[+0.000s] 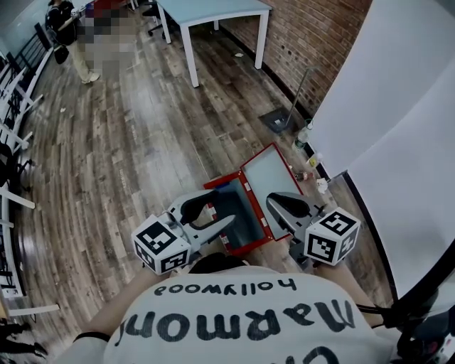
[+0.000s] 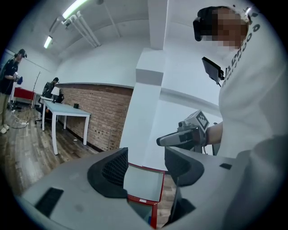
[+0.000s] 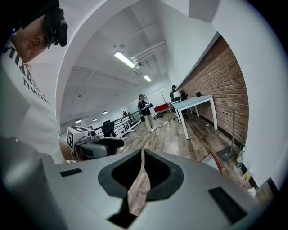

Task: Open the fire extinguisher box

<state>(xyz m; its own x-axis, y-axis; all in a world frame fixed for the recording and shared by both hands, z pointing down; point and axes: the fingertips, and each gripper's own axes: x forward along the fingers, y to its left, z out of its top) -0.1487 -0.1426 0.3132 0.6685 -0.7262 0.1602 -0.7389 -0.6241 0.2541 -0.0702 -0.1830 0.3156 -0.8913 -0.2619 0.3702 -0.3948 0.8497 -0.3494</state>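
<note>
Standing over the red fire extinguisher box (image 1: 249, 245), a person in a white printed shirt holds a gripper in each hand. The box sits on the wooden floor (image 1: 128, 142) near the foot of the white wall (image 1: 398, 106). Its red-framed glass door (image 1: 274, 181) is swung wide open on the side toward that wall, so the pale inside shows. The left gripper (image 1: 220, 213) hangs above the open box with its jaws spread apart and nothing between them; through the gap I see only the door and the box's rim below. The right gripper (image 1: 279, 204) hovers just over the door, its jaws pressed together and empty, a mere sliver of floor showing between them. A bottle (image 1: 304, 135) stands by the wall beyond the box, and a white table (image 1: 213, 11) stands beside the brick wall (image 1: 313, 43) farther off.
</note>
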